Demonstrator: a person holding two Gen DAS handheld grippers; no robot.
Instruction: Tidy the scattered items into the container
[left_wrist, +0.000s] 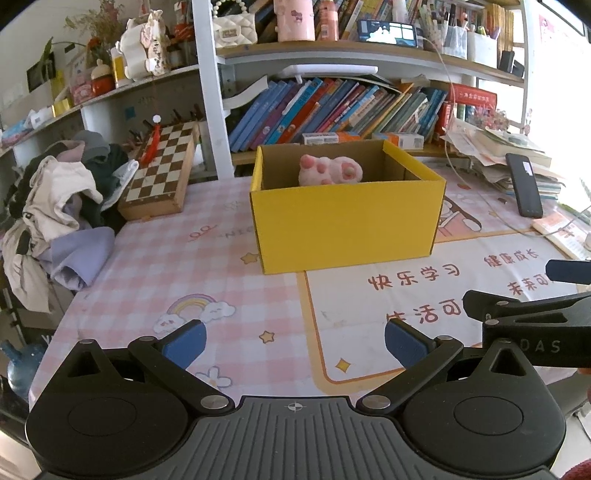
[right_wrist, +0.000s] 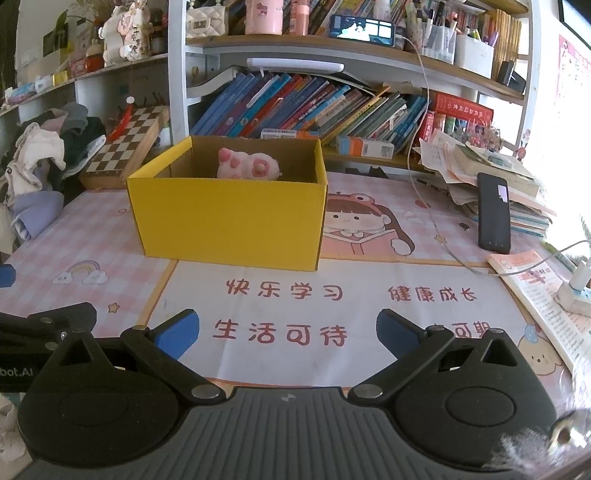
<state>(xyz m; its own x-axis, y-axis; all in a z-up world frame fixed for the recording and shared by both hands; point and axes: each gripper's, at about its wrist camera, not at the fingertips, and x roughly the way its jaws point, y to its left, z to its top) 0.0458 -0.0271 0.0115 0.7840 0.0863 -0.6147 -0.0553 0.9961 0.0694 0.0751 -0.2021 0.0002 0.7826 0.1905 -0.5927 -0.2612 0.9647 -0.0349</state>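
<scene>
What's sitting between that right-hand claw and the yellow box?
Nothing: between the right gripper and the yellow box is only the printed desk mat, seen in the right wrist view.

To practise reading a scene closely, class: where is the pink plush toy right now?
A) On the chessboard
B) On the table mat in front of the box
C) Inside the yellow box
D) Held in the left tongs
C: the pink plush toy sits inside the open yellow box, showing above its front wall, while the left tongs and right tongs are both open and hold nothing.
</scene>
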